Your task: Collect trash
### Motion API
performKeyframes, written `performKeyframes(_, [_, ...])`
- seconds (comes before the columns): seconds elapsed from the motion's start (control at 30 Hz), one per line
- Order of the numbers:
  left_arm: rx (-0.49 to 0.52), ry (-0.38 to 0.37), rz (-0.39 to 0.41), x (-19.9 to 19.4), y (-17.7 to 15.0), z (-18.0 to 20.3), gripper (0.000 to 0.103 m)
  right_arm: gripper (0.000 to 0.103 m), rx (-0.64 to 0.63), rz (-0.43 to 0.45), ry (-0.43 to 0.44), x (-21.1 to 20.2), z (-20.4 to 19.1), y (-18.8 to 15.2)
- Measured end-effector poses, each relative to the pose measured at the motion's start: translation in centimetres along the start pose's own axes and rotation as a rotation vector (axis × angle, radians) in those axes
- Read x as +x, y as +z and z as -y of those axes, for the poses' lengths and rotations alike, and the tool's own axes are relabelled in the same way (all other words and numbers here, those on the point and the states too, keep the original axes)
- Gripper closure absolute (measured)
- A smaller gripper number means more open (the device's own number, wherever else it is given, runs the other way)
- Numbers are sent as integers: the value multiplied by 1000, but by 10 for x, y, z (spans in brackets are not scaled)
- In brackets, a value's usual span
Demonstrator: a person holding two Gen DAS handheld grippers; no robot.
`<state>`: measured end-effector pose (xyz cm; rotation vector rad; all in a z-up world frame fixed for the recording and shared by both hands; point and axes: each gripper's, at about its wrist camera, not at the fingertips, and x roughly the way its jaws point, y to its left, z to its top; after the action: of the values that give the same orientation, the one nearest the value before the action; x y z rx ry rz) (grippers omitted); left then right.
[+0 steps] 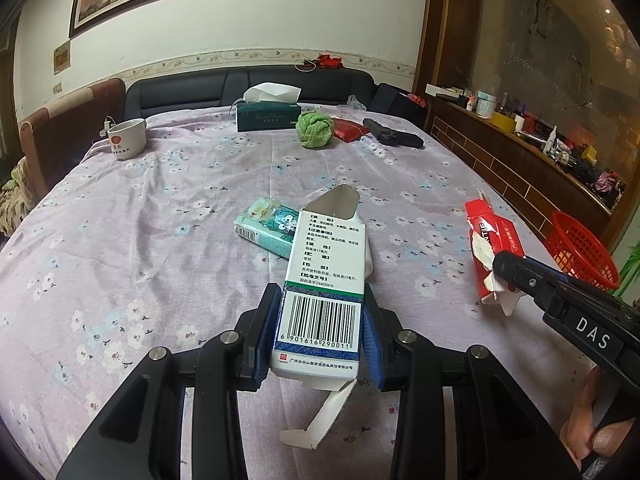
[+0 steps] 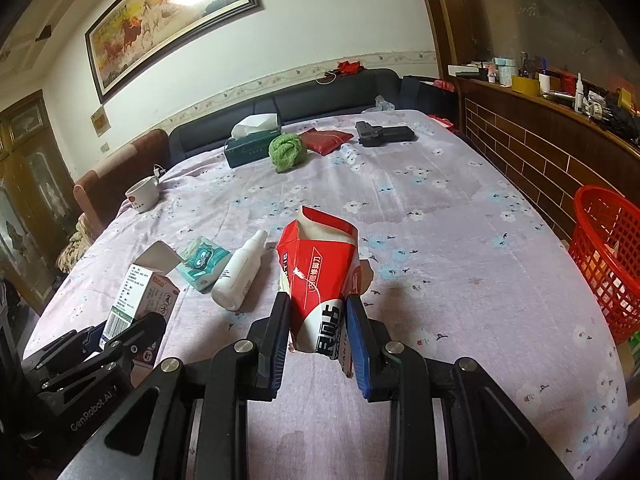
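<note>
My left gripper (image 1: 320, 316) is shut on a white medicine box (image 1: 326, 276) with a barcode, both end flaps open, held over the table. My right gripper (image 2: 318, 320) is shut on a torn red and white carton (image 2: 320, 268); the same carton (image 1: 490, 240) shows at the right of the left wrist view. A teal tissue packet (image 1: 272, 226) lies behind the medicine box. A white spray bottle (image 2: 240, 272) lies beside the packet (image 2: 204, 262). The medicine box (image 2: 140, 296) also shows at lower left of the right wrist view.
A red mesh basket (image 2: 608, 264) stands off the table's right edge, also in the left wrist view (image 1: 580, 248). On the flowered tablecloth (image 1: 160, 220) at the back: a mug (image 1: 127, 138), a tissue box (image 1: 268, 114), a green cloth ball (image 1: 315, 128), a red pouch (image 1: 350, 128), a black object (image 1: 394, 134).
</note>
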<state>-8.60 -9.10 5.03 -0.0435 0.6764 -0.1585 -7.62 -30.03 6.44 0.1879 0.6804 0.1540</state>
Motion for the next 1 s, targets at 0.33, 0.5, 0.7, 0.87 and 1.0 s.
performKeyframes(0.33, [4,-2,31,-21,0,3,67,73,3,32,15,-27,-2,-2])
performKeyframes(0.5, [7,-3,28,-20,1,5,67,73,3,41,21,-33,-2,-1])
performKeyframes(0.7, [6,-3,21,-17,1,5,67,73,11,35,16,-31,1,-1])
performKeyframes(0.87, [6,-4,23,-17,0,5,67,73,19,28,15,-30,3,-1])
performKeyframes(1.0, [7,-3,23,-17,0,4,67,73,15,28,18,-31,3,-1])
